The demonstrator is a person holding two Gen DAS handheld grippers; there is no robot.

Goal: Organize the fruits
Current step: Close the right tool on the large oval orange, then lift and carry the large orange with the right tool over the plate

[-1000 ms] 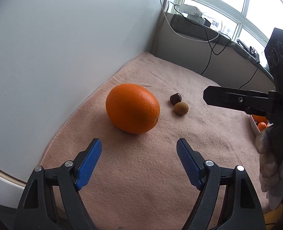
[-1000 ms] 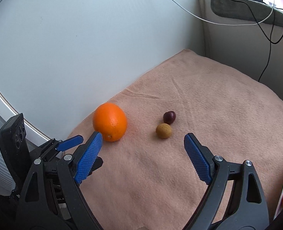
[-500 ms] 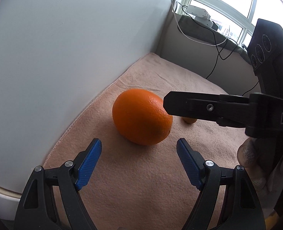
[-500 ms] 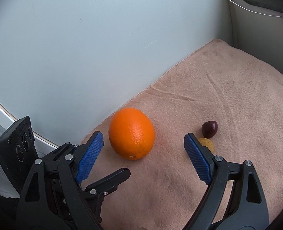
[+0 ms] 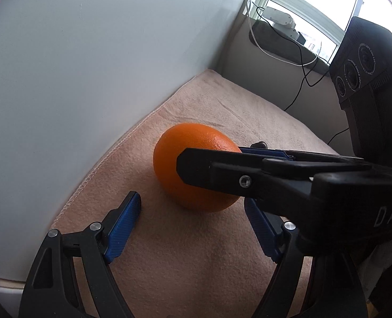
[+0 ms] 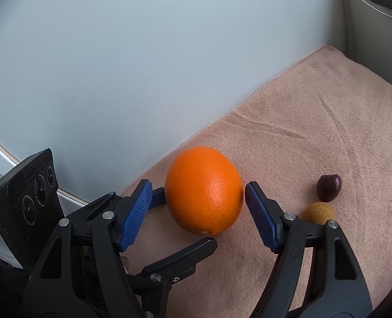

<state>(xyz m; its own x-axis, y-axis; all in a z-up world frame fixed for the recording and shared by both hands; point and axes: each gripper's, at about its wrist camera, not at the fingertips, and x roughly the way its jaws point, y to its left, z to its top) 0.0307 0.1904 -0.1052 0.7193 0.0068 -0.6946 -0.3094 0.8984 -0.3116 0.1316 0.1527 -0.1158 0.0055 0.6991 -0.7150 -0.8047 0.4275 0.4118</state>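
A large orange (image 5: 193,164) (image 6: 205,189) lies on the peach towel (image 5: 196,251) (image 6: 315,132) near the white wall. My right gripper (image 6: 197,206) is open, its blue pads on either side of the orange, close to it but not pressing. In the left wrist view its black fingers (image 5: 235,180) cross in front of the orange. My left gripper (image 5: 193,228) is open and empty, just short of the orange. A dark cherry (image 6: 328,187) and a small yellow-brown fruit (image 6: 318,212) lie to the right of the orange.
The white wall (image 6: 143,66) runs along the towel's left edge. A window sill with cables and a white device (image 5: 281,22) stands at the back. The left gripper's camera block (image 6: 29,198) is low at the left of the right wrist view.
My right gripper has moved left and forward, from the small fruits to around the orange. My left gripper has come closer to the orange. Both stay open.
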